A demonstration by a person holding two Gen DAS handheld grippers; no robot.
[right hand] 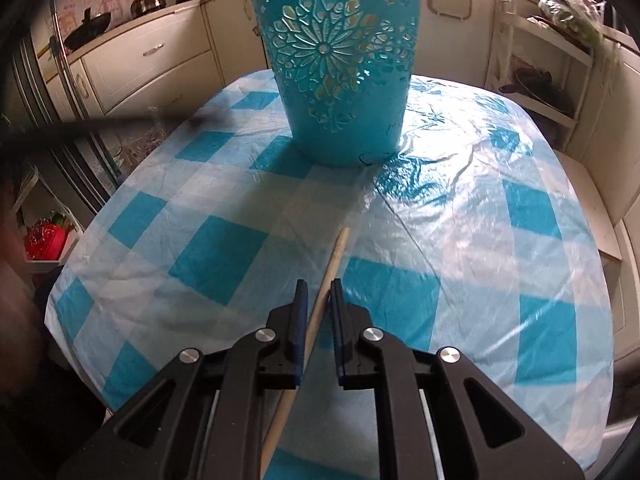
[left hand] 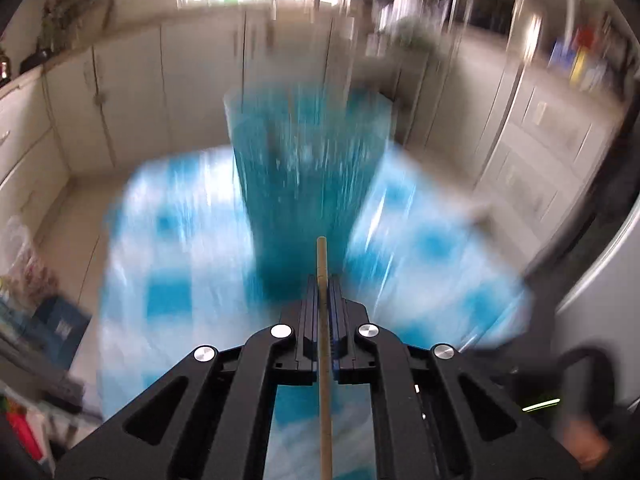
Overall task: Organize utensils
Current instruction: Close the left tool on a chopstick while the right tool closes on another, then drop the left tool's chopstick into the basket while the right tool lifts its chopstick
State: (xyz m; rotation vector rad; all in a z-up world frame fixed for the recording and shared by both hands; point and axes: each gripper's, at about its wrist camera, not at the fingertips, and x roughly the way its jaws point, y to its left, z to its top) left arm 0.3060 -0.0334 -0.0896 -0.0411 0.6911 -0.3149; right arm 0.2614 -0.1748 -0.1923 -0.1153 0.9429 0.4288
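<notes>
You see: chopsticks [right hand: 338, 250] – two, one per view | teal holder [right hand: 336, 64] – one | kettle [right hand: 147, 0] – one

The left black two-finger tool [left hand: 322, 280] sits at the bottom centre of its frame, jaws pressed together on a thin pale wooden stick [left hand: 323, 320] (its view is streaked with blur). The right black tool [right hand: 318, 292], also bottom centre, grips a second pale wooden stick [right hand: 324, 288], which slants between its blue-edged pads.
</notes>
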